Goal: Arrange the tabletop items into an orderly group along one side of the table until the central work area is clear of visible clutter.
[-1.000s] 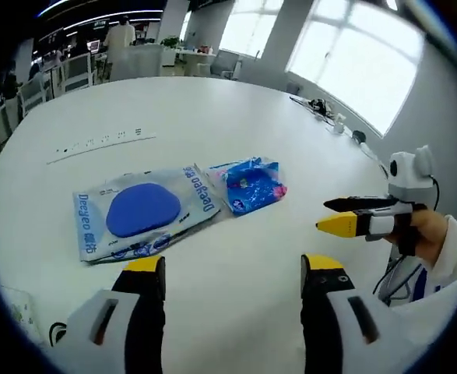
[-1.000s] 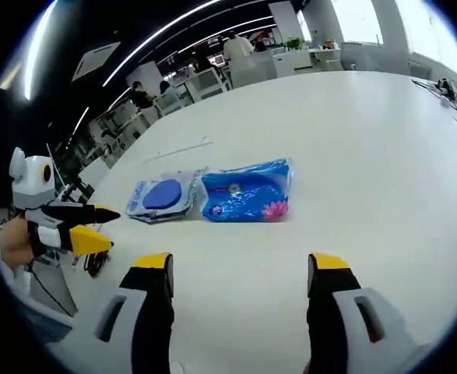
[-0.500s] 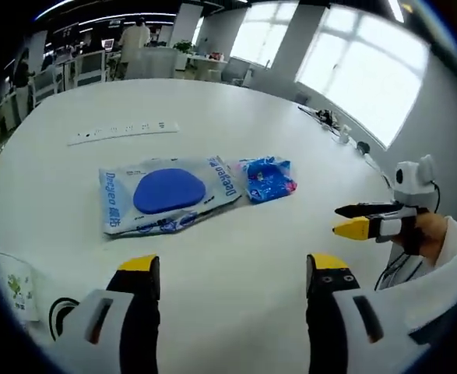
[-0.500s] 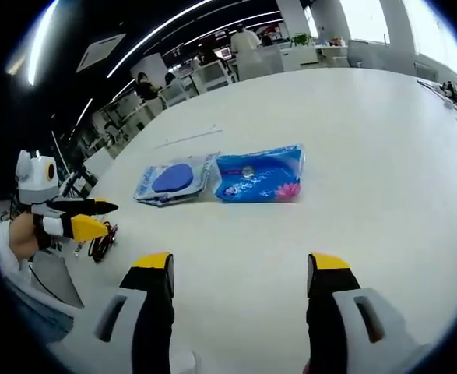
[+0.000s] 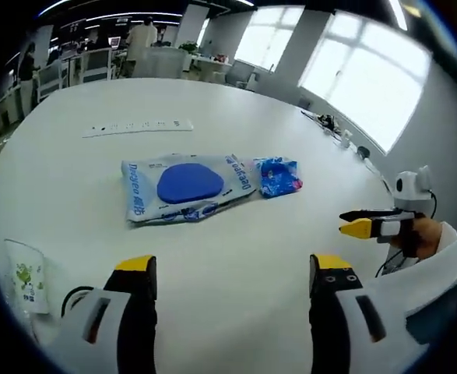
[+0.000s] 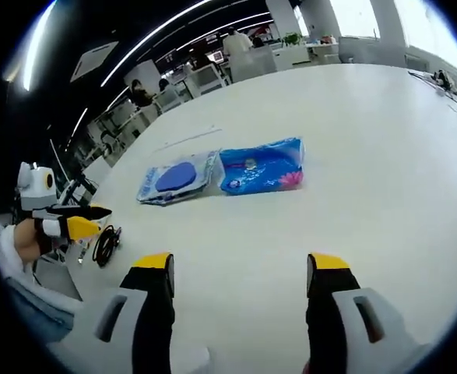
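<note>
Left gripper view: my left gripper point(image 5: 233, 273) hangs over the white table point(image 5: 72, 167), jaws spread wide with nothing between them. Ahead lies the clear pouch with the blue oval point(image 5: 188, 185), and the small blue packet point(image 5: 279, 176) touches its far end. A clear cup point(image 5: 24, 274) and a black cable point(image 5: 71, 298) sit near my side. Right gripper view: my right gripper point(image 6: 241, 274) is parted too, empty. Pouch point(image 6: 174, 178) and packet point(image 6: 261, 166) lie side by side mid-table.

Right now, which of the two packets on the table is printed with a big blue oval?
The clear packet lettered Deqeo; the smaller bright-blue packet beside it carries a pink flower instead.
</note>
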`<state>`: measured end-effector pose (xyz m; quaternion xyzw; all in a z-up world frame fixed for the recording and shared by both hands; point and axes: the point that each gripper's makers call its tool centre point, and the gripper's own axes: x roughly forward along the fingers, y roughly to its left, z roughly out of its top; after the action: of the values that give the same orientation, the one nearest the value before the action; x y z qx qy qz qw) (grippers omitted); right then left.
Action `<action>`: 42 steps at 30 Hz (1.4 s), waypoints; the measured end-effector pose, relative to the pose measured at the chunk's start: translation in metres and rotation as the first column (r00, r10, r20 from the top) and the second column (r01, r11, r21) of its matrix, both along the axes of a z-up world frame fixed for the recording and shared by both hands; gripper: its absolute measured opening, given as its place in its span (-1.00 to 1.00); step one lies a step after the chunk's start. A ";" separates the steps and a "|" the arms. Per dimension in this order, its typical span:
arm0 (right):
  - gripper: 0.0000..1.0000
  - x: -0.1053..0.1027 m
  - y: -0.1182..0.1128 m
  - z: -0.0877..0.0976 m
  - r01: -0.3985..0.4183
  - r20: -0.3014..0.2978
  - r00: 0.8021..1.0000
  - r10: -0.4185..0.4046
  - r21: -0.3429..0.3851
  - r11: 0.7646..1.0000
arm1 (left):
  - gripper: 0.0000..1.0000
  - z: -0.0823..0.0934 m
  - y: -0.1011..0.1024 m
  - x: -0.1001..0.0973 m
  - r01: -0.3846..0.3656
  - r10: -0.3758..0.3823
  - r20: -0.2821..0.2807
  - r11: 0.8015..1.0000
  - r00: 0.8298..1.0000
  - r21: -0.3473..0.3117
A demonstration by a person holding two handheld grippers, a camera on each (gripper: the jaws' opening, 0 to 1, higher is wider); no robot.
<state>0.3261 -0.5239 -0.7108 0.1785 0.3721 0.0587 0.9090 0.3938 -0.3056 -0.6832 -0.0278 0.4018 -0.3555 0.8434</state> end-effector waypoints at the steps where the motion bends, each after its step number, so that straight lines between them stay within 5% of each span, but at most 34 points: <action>1: 0.37 -0.001 0.000 0.000 0.005 0.001 1.000 -0.005 0.004 1.000 | 0.64 0.000 0.003 0.000 -0.003 0.003 0.000 1.000 1.000 0.000; 27: 0.32 -0.007 0.016 -0.004 0.040 -0.002 0.999 -0.040 0.064 0.997 | 0.57 -0.013 0.052 -0.014 -0.111 0.110 -0.027 0.994 0.994 -0.017; 42: 0.29 -0.012 0.025 -0.016 0.036 -0.039 0.999 -0.032 0.108 0.994 | 0.39 -0.054 0.099 -0.035 -0.181 0.187 -0.072 0.980 0.980 0.079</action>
<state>0.3138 -0.4989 -0.7264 0.2350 0.3821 0.0601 0.8917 0.3592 -0.2070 -0.7370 -0.0485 0.4432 -0.2600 0.8565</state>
